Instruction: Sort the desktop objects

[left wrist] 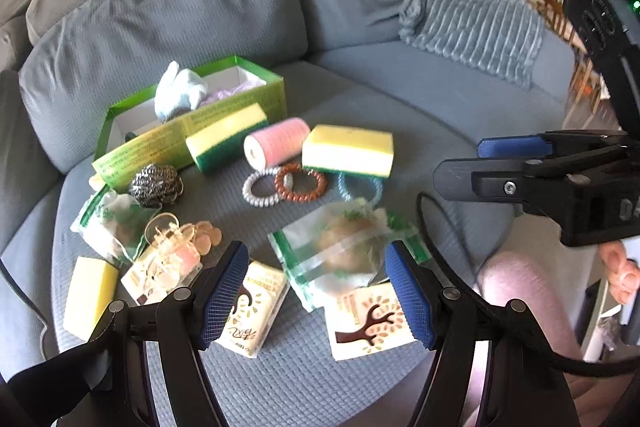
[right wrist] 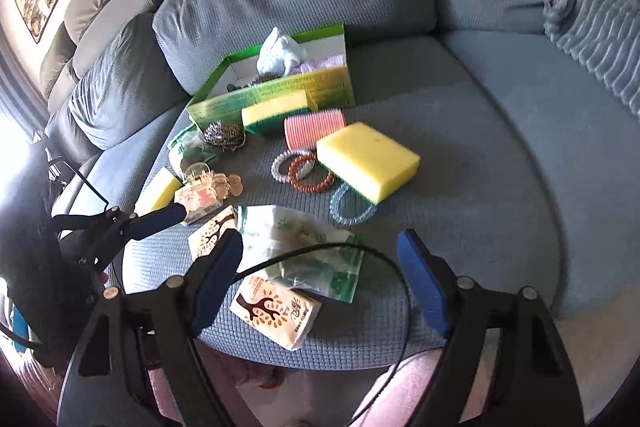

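Observation:
Small objects lie on a blue sofa seat. A green box (left wrist: 224, 115) (right wrist: 320, 87) at the back holds a pale blue cloth (left wrist: 180, 93). In front lie yellow-green sponges (left wrist: 348, 149) (right wrist: 368, 157), a pink roller (left wrist: 276, 141), a steel scourer (left wrist: 156, 183), spiral hair ties (left wrist: 300, 181) (right wrist: 310, 175), clear green-printed bags (left wrist: 344, 247) (right wrist: 300, 247), tissue packs (left wrist: 370, 321) (right wrist: 276, 311) and a hair clip (left wrist: 168, 235). My left gripper (left wrist: 316, 299) is open and empty above the tissue packs. My right gripper (right wrist: 320, 283) is open and empty above a bag.
Sofa back cushions (left wrist: 172, 7) rise behind the objects. A ribbed blue blanket (left wrist: 472, 19) lies at the right. A black cable (right wrist: 340, 255) crosses the right wrist view. The seat's front edge (right wrist: 320, 355) is near. The right gripper shows in the left wrist view (left wrist: 480, 163).

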Motion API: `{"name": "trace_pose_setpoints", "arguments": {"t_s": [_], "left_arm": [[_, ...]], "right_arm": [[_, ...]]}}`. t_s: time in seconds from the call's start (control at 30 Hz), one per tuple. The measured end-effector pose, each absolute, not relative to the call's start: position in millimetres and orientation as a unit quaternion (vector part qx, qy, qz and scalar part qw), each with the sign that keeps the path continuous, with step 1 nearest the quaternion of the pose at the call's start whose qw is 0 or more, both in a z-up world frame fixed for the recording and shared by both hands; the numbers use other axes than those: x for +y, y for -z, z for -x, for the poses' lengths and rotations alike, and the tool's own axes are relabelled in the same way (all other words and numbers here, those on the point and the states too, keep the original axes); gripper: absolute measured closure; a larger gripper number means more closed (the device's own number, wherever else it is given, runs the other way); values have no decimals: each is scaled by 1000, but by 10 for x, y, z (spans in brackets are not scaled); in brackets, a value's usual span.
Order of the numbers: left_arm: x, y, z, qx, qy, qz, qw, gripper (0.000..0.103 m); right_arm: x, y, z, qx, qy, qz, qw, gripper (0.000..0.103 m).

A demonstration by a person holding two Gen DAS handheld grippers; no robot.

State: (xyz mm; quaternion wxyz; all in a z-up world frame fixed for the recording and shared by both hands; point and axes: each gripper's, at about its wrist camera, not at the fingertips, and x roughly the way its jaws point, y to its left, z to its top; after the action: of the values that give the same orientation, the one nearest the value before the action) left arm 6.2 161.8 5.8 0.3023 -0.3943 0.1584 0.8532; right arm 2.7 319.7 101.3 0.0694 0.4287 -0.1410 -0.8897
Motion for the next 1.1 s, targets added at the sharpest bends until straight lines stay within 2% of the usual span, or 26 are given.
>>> {"name": "trace_pose_setpoints", "arguments": {"t_s": [0.27,0.47,0.7,1.1], "left_arm": [[1552,-67,0,148,-857,395,295,31],[1584,-78,247,135,-864,394,281,31],[1658,-14,693,115,-866,400,276,31],[2041,175,872,135,-843,392,343,31]], "right_arm": [[3322,-1048,-16,-146,899,-412,42,23],[3397,-1077,410,-119,922,-369,5,23],[3451,-818,979,-110,909,-403,16,23],[3701,-542,1169,-122,890,-439,15,23]]}}
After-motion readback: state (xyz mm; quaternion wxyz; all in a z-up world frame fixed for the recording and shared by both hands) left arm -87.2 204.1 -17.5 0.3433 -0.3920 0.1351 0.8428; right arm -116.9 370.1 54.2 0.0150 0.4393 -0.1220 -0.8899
